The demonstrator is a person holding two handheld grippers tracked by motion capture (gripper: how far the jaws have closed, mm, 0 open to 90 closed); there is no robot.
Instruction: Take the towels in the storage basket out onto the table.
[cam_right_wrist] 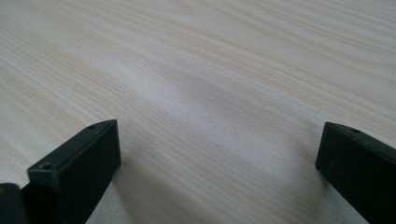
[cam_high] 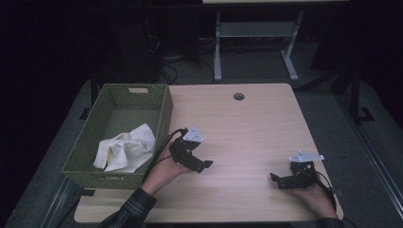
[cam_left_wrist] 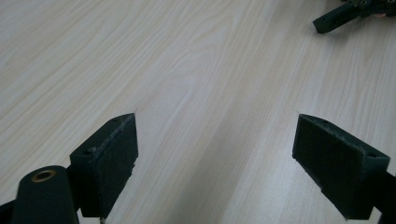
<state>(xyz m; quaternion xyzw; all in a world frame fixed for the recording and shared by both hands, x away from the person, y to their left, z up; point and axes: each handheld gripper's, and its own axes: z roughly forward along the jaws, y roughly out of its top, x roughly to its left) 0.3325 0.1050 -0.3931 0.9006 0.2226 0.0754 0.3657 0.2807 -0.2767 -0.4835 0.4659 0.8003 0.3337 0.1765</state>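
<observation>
My left gripper [cam_high: 205,164] rests low over the light wooden table [cam_high: 247,128], just right of a green woven basket [cam_high: 164,114], and points right. In the left gripper view its jaws stand wide apart with bare wood between them [cam_left_wrist: 215,140]. My right gripper [cam_high: 275,177] lies near the table's front right and points left. It is open too, with nothing between its pads [cam_right_wrist: 219,149]. A crumpled white cloth [cam_high: 127,148] lies inside the basket at its near end. The right gripper's tip [cam_left_wrist: 338,17] shows far off in the left gripper view.
The basket takes up the table's left side. A round cable hole [cam_high: 239,96] sits near the far edge. Beyond the table stand a grey metal frame [cam_high: 254,42] and loose cables [cam_high: 164,64] on a dark floor.
</observation>
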